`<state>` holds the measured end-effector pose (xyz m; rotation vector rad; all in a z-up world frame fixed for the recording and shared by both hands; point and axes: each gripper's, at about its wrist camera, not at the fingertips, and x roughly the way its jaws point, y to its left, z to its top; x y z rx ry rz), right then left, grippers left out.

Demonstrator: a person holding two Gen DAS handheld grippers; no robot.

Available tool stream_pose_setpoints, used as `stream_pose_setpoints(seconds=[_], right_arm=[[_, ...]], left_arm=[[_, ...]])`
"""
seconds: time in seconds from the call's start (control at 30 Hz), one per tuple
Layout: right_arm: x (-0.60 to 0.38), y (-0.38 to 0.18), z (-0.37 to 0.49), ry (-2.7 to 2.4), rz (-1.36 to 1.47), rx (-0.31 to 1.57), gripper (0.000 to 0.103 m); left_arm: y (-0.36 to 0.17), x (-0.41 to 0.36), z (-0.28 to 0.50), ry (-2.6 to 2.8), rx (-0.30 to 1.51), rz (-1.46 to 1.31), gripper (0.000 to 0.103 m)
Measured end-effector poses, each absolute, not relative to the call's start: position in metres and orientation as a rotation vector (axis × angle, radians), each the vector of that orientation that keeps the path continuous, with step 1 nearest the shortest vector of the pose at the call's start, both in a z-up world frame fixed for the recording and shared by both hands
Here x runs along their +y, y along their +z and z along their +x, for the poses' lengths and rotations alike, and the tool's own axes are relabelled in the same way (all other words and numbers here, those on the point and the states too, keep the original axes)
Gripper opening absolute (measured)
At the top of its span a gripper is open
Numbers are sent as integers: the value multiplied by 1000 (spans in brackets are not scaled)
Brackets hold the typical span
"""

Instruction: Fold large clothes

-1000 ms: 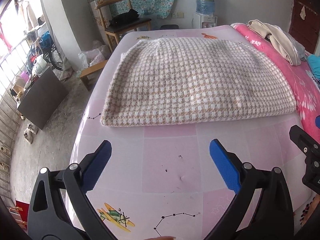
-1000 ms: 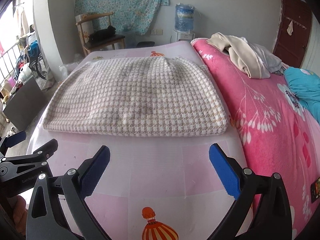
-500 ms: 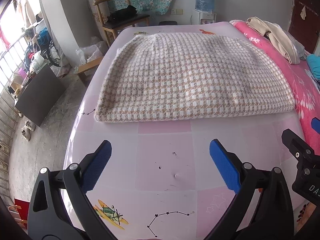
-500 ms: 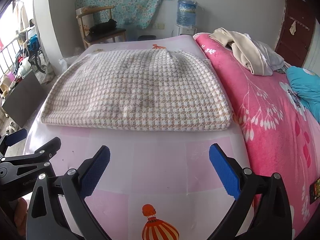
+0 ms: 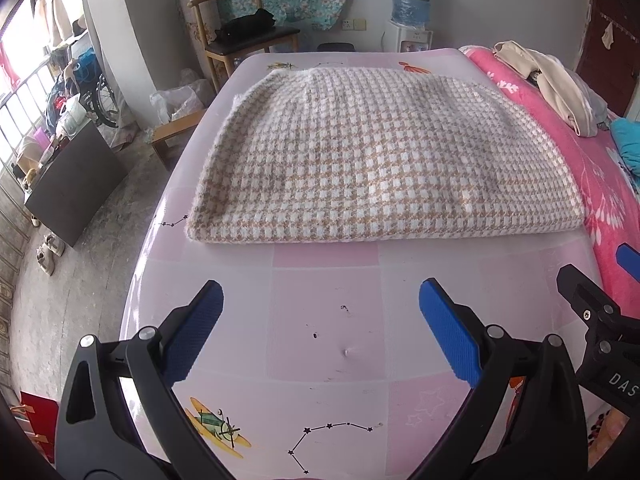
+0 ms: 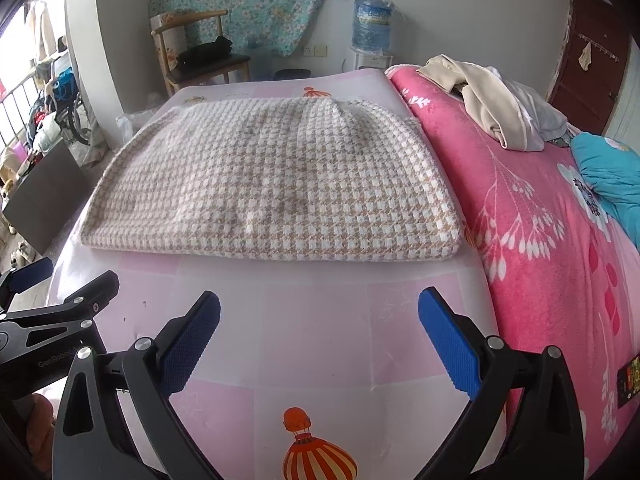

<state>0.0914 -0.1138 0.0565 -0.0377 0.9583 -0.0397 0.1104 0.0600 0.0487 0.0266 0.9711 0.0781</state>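
A large, thick knit garment in a beige-and-white houndstooth check (image 5: 380,152) (image 6: 276,184) is laid flat on a pink patterned mat (image 5: 328,320), already folded into a broad slab. The near edge is seen as a straight doubled fold, with stacked layers visible along it. The far edge is rounded at both corners, with a slight gathered pucker at its middle. The surface is mostly smooth, with a few shallow dents. The right side is set just beside a bright pink floral blanket (image 6: 540,220); whether they touch cannot be told.
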Motion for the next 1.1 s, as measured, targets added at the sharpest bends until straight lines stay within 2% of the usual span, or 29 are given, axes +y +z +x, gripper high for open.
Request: stream_pose_setpoints(seconds=[1.1], right_arm=[[-116, 57, 94, -37, -40, 974, 97]], left_arm=[[44, 63, 111, 65, 997, -8, 95]])
